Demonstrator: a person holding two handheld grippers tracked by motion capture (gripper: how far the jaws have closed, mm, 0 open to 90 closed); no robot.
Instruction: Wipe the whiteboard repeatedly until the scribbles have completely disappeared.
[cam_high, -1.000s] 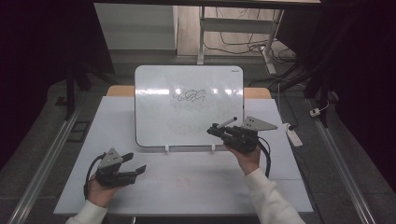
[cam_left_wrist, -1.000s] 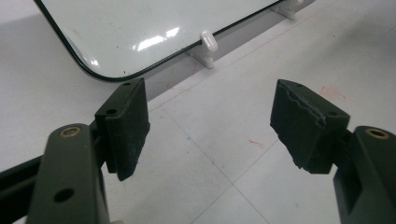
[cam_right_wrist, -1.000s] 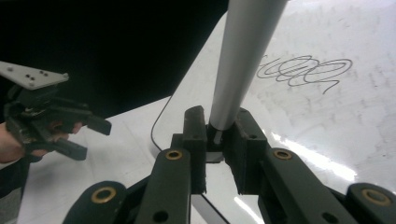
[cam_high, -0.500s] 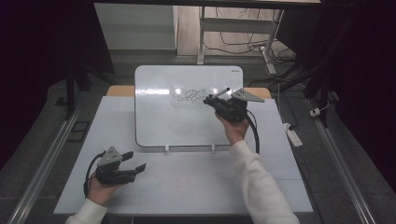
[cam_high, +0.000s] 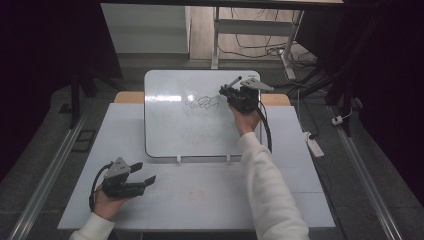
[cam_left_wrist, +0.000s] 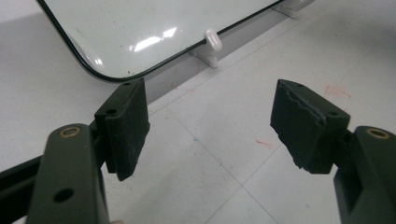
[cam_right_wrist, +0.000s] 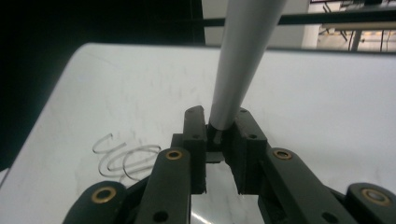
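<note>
Whiteboard (cam_high: 200, 135): one, propped on the worktop (cam_high: 210, 195), a looping scribble (cam_high: 202, 103) at its 1 o'clock.
Marker (cam_right_wrist: 238, 60): one grey pen — clamped upright between the jaws of the right gripper (cam_high: 231, 93), over the board's top right.
Left gripper (cam_high: 145, 172): jaws wide apart — at the worktop's 7 o'clock, holding nothing.

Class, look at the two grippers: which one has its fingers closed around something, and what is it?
The right gripper, up at the whiteboard, clamps a grey pen. The left gripper rests open, holding nothing, on the table.
</note>
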